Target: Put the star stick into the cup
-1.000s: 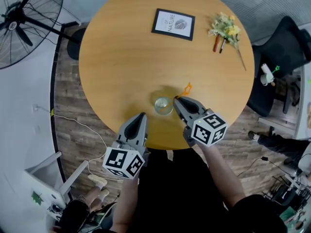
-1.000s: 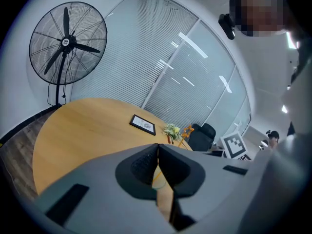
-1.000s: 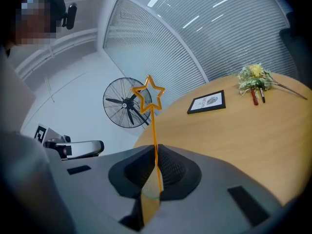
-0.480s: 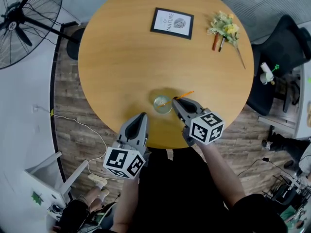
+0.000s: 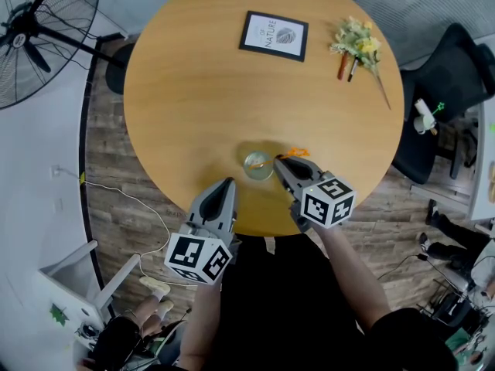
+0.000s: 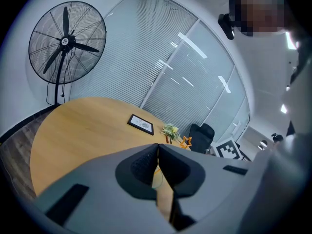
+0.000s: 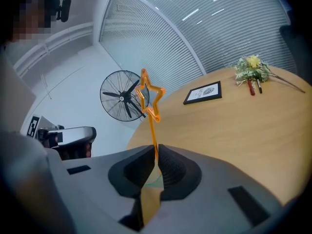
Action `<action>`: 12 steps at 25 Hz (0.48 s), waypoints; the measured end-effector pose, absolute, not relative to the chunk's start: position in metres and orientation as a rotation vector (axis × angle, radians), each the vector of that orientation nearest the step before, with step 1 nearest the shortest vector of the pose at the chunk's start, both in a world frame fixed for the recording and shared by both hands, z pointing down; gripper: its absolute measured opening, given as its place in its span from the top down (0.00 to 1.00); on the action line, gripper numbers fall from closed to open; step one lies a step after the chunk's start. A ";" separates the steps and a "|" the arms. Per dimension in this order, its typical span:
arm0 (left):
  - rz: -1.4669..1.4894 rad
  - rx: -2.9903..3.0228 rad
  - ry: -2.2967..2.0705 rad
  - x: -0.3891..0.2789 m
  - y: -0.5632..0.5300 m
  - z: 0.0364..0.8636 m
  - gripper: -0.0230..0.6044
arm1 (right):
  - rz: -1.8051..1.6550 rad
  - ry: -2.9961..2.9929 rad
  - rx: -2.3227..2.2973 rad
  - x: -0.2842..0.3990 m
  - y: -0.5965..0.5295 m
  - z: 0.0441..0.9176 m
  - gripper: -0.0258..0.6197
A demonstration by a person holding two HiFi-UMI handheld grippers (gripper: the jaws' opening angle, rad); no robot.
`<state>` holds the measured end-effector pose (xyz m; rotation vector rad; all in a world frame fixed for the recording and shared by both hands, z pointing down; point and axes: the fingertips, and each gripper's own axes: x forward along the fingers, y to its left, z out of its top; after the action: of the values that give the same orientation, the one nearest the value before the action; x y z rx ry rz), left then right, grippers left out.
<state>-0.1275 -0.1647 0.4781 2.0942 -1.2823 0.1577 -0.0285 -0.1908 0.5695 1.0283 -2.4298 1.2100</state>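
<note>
While the round wooden surface (image 5: pixel 178 91) holds the work at its near edge, left gripper (image 5: pixel 227 182) rests pressed together, empty; right gripper (image 5: pixel 280 161), just beside the clear cup (image 5: pixel 258 165), pinches the orange star stick (image 7: pixel 153 135), shaft along the jaws, star outward: insertion step, I judge, plain end next into the rim.

The counter (image 5: pixel 193 91) is smooth pale wood, softly sheened. The star stick (image 7: pixel 149 101) is glossy orange plastic, the cup (image 5: pixel 258 165) clear and shiny. The left tool (image 6: pixel 158 147) and the right tool (image 7: pixel 155 152) are matt grey plastic.
</note>
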 end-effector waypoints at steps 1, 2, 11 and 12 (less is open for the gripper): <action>0.157 2.093 -1.284 -0.128 -0.164 0.478 0.96 | 1.210 -2.428 1.026 -0.029 -0.190 0.570 0.91; 0.156 2.092 -1.286 -0.129 -0.164 0.478 0.96 | 1.210 -2.427 1.024 -0.029 -0.190 0.571 0.91; 0.150 2.091 -1.300 -0.133 -0.162 0.476 0.96 | 1.212 -2.414 1.018 -0.029 -0.190 0.572 0.90; 0.149 2.092 -1.300 -0.132 -0.161 0.476 0.96 | 1.213 -2.412 1.018 -0.028 -0.189 0.573 0.89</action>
<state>-0.1322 -0.1614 0.4757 2.0919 -1.2997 0.1489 -0.0284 -0.1893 0.5727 1.0181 -2.4123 1.2130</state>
